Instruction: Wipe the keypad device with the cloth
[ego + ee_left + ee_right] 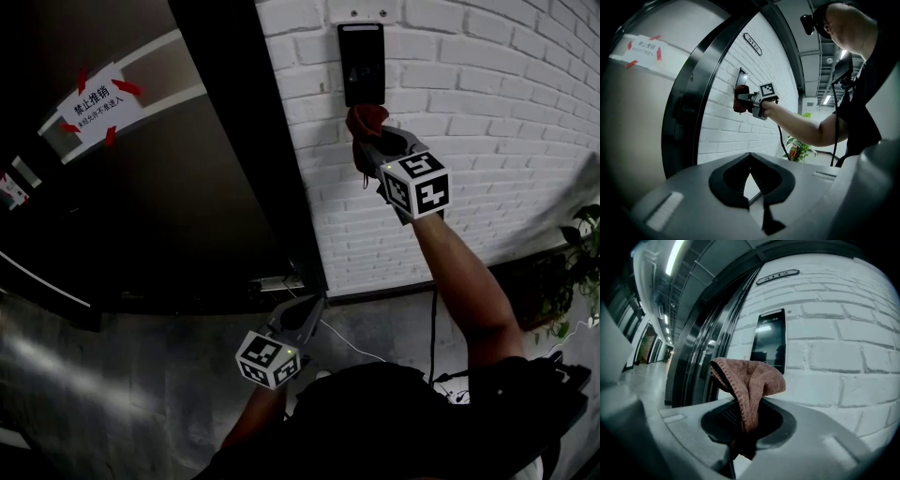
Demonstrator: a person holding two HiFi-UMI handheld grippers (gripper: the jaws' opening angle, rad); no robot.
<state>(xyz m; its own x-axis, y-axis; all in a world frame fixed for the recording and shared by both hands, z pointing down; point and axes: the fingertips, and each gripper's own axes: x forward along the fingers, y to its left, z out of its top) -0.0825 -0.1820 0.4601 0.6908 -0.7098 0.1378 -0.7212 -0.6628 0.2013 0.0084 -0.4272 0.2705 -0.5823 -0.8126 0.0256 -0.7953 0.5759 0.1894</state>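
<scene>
Clamped in right gripper (pixel 368 145): soft brown terry cloth (pixel 749 376), bunched, flopping forward. Just ahead: flat glossy black keypad (pixel 768 341), long axis upright on white brick wall (pixel 843 357). Left gripper (pixel 751 173) pinched together, empty.

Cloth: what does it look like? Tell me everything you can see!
The cloth is reddish-brown and soft-looking, with a stitched edge. It is bunched and folded over, its lower end pinched in the shut right claw, its top flopping out. It is held up by the white brick wall, just below the dark keypad. Whether it touches the keypad cannot be told.
</scene>
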